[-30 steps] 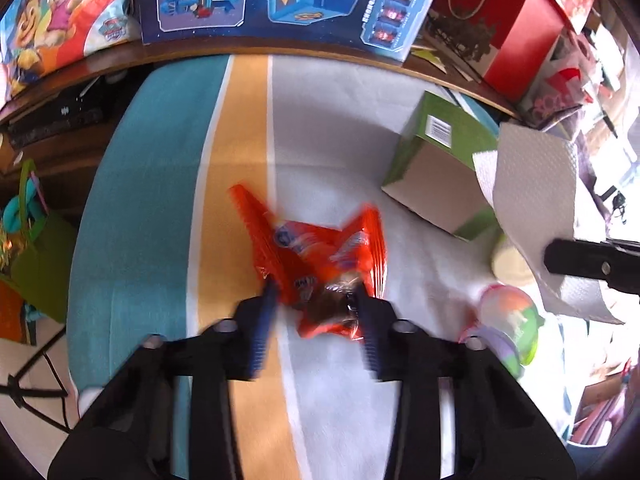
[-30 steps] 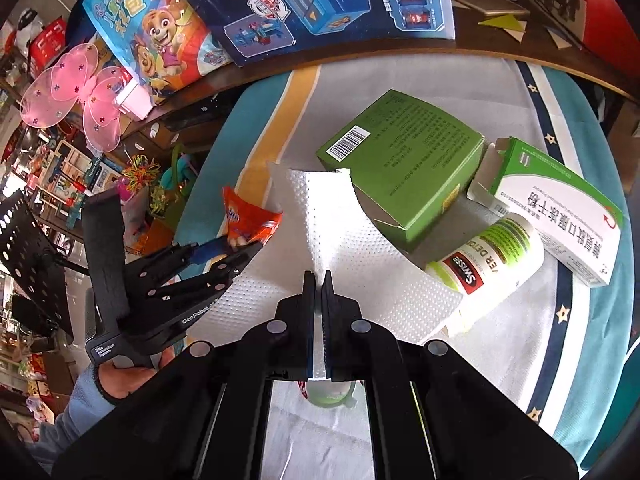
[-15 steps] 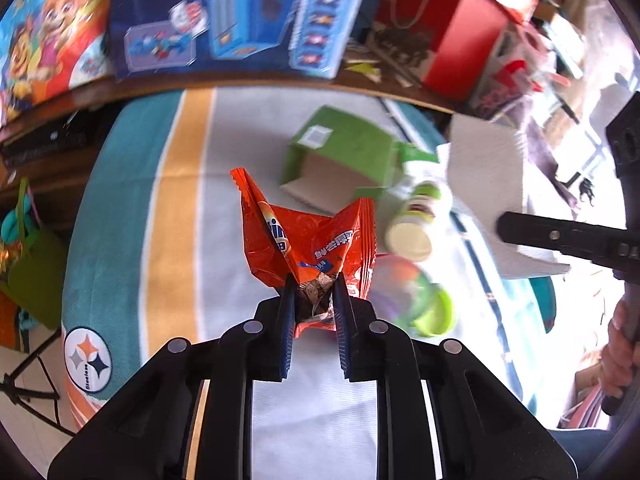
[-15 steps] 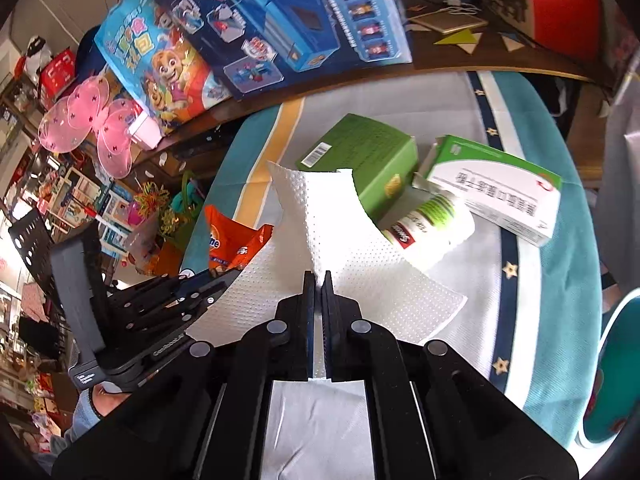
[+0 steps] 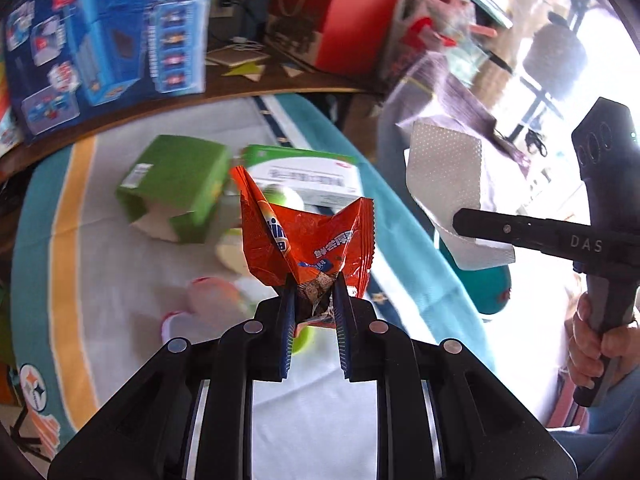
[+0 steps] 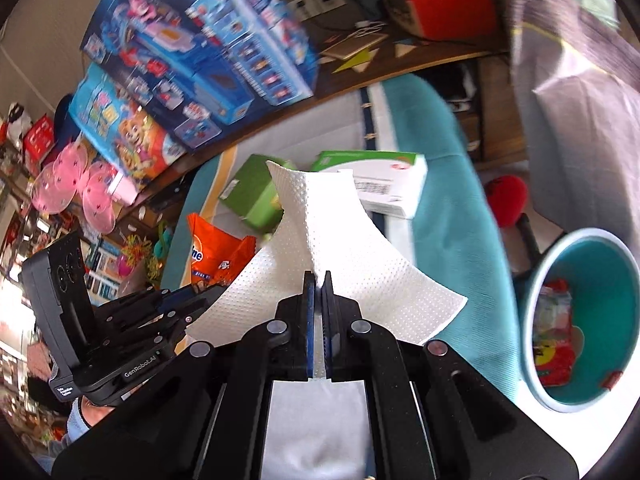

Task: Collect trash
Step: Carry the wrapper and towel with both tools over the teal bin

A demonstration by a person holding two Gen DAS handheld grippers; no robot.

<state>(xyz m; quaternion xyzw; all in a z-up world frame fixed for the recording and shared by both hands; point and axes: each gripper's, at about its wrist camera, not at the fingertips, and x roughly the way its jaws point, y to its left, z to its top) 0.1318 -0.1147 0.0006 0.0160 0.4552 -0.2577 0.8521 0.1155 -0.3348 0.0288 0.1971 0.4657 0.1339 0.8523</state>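
My left gripper (image 5: 314,286) is shut on a crumpled orange snack wrapper (image 5: 304,236), held clear above the striped tablecloth (image 5: 100,248). My right gripper (image 6: 318,280) is shut on a white paper towel (image 6: 332,240) that fans out above its fingers. In the left wrist view the right gripper (image 5: 464,222) shows at the right with the paper towel (image 5: 444,172) hanging from it. The right wrist view shows the left gripper (image 6: 200,292) at lower left with the orange wrapper (image 6: 216,252). A teal bin (image 6: 588,320) stands at the right, holding red and white trash.
On the cloth lie an open green box (image 5: 176,188), a green-and-white carton (image 5: 304,176), a white bottle with a green top (image 5: 236,252) and a small colourful cup (image 5: 208,300). Blue toy boxes (image 5: 100,36) and a red bag (image 5: 336,8) line the far shelf.
My left gripper closed on the orange wrapper and lifted it off the cloth. Both grippers swung to the right with their loads, and the teal bin has come into the right wrist view.
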